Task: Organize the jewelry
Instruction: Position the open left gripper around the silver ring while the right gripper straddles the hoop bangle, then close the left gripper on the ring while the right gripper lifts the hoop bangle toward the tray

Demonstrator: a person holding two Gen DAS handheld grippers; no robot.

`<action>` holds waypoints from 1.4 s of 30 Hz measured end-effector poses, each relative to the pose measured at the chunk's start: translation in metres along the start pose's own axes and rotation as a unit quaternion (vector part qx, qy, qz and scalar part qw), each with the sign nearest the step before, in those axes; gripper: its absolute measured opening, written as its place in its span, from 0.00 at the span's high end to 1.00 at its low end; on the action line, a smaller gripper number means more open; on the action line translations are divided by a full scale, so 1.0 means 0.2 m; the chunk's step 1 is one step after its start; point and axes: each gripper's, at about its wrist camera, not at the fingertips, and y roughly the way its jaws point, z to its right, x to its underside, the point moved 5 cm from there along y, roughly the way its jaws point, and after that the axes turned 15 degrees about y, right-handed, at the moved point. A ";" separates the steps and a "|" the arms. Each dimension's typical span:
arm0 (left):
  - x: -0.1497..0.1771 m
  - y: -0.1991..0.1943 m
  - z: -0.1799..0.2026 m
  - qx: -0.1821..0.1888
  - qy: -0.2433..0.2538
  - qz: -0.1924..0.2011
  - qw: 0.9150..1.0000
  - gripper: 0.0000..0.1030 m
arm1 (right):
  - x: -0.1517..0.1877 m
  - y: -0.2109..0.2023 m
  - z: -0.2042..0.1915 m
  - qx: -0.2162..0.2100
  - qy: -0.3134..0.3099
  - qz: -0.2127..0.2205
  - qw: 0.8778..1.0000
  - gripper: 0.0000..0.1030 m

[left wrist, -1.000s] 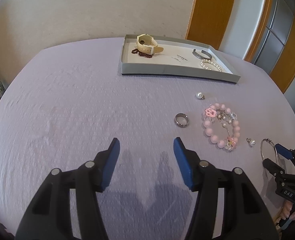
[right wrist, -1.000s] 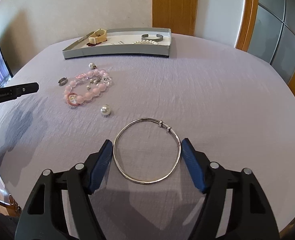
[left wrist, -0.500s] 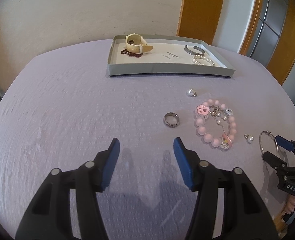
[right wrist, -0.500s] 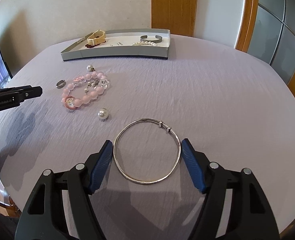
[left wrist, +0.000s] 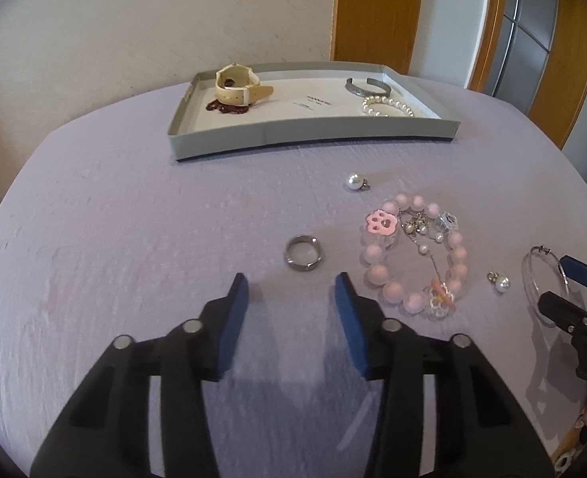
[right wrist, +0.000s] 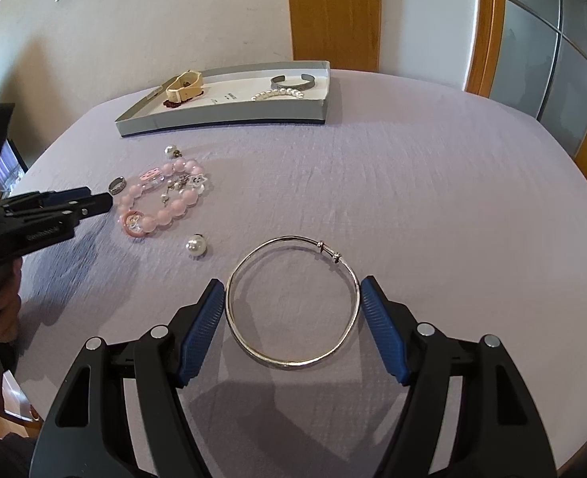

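Note:
My left gripper [left wrist: 289, 279] hovers low over the lilac tablecloth. Its jaws are closing with nothing between them. A silver ring [left wrist: 302, 258] lies just ahead of its tips. To the right lie a pink bead bracelet [left wrist: 374, 254] with charms and two pearl earrings [left wrist: 354, 180] [left wrist: 503, 283]. My right gripper [right wrist: 292, 285] is shut on a thin silver bangle [right wrist: 289, 363], a pad against each side. The bangle sits level, close over the cloth.
A grey tray [left wrist: 313, 135] stands at the back of the table. It holds a cream watch [left wrist: 237, 87], a silver cuff [left wrist: 367, 87] and a pearl bracelet [left wrist: 387, 104]. Wooden door frames and a wall rise behind. The table edge curves away on both sides.
My left gripper has moved forward and right, bringing the ring just ahead of its tips, and its jaws have narrowed. The right gripper and bangle have barely moved.

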 end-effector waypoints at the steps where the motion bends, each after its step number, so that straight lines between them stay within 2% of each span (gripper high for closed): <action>1: -0.01 0.01 0.01 0.002 0.001 0.001 1.000 0.60 | 0.00 0.00 0.00 -0.001 0.004 -0.001 1.000 0.31; 7: -0.08 0.05 0.02 0.001 0.000 0.001 1.000 0.65 | -0.03 0.01 0.04 -0.007 0.025 -0.006 1.000 0.31; 10: -0.10 0.06 0.02 0.001 -0.002 0.002 1.000 0.73 | -0.03 0.02 0.04 -0.010 0.030 -0.009 0.999 0.31; 11: -0.10 0.07 0.02 0.001 -0.004 0.003 1.000 0.79 | -0.03 0.02 0.04 -0.011 0.031 -0.010 0.999 0.31; 24: -0.09 0.07 -0.01 0.003 -0.010 0.006 1.000 0.79 | -0.05 -0.01 -0.03 -0.019 0.023 -0.006 1.000 0.31; 42: -0.07 -0.02 -0.12 -0.011 -0.027 0.021 0.999 0.79 | -0.10 -0.01 -0.09 -0.023 0.014 -0.001 1.000 0.31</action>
